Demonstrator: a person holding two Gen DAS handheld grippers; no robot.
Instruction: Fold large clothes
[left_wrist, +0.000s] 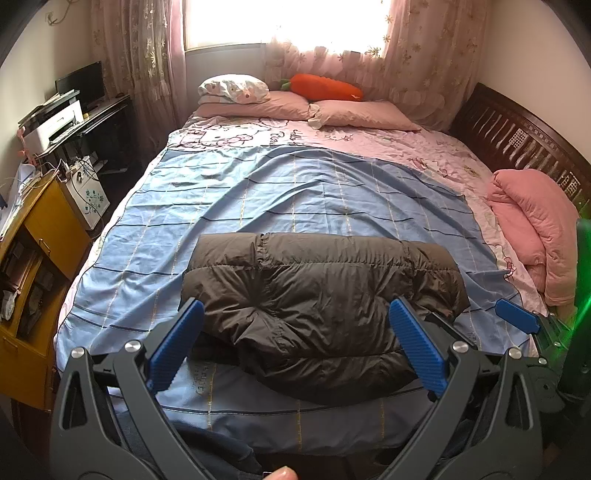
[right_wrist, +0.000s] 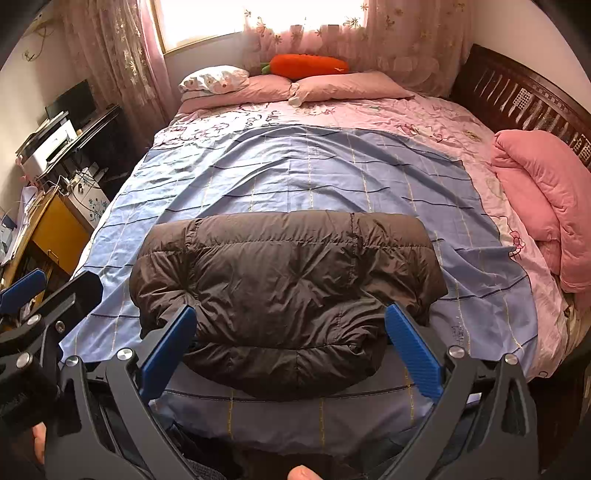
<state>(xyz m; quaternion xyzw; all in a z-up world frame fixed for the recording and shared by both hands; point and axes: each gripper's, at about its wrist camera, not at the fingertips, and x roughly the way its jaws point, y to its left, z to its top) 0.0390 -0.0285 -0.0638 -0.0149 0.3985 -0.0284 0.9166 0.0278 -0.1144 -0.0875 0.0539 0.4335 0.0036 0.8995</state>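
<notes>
Left gripper (left_wrist: 295, 343) spread wide (empty), right gripper (right_wrist: 291, 343) likewise, above folded jacket (right_wrist: 288, 291)

Daylight pours through the window (left_wrist: 288, 22) at the far wall, blown out to white glare; the curtains (left_wrist: 417, 48) glow pink. Both views stay sharp at centre; fisheye bending curves the bed (right_wrist: 480, 206) and darkens the corners.
</notes>
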